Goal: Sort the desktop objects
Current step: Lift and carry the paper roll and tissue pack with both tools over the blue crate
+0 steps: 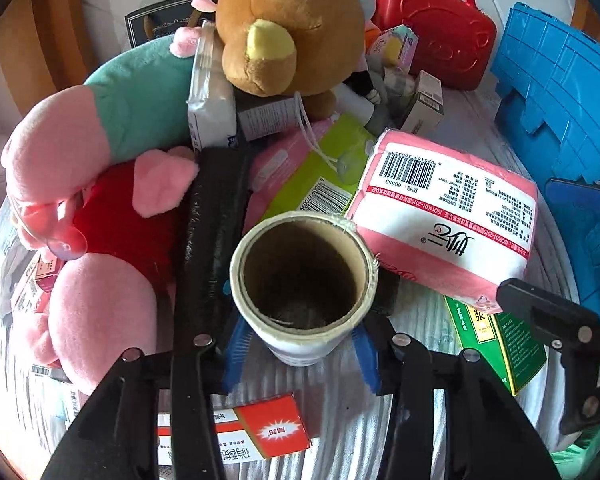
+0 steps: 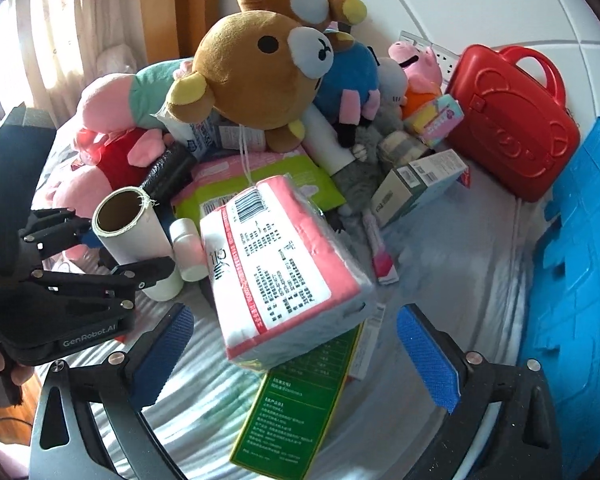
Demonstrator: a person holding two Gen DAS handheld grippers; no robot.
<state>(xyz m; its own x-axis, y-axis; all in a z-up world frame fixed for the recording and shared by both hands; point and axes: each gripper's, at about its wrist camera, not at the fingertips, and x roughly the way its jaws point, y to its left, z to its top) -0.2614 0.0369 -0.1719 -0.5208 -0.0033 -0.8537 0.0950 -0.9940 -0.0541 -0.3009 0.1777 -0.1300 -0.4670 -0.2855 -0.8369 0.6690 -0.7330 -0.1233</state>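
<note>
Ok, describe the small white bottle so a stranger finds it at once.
Start at the big pink tissue pack in the middle. At its left edge stands the white bottle, beside the cardboard-cored roll. It is capped, plain and shorter than the open-ended roll.

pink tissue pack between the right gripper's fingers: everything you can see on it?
The pink tissue pack is a soft rectangular block in clear plastic wrap, pink-edged, with a white label panel, a barcode and rows of small red-bordered print. It lies tilted, its near end resting on a green box and another part against the green-and-pink packet behind. The right gripper is open, blue pads to either side of the near end, not pressing. A small white bottle stands beside it.
</note>
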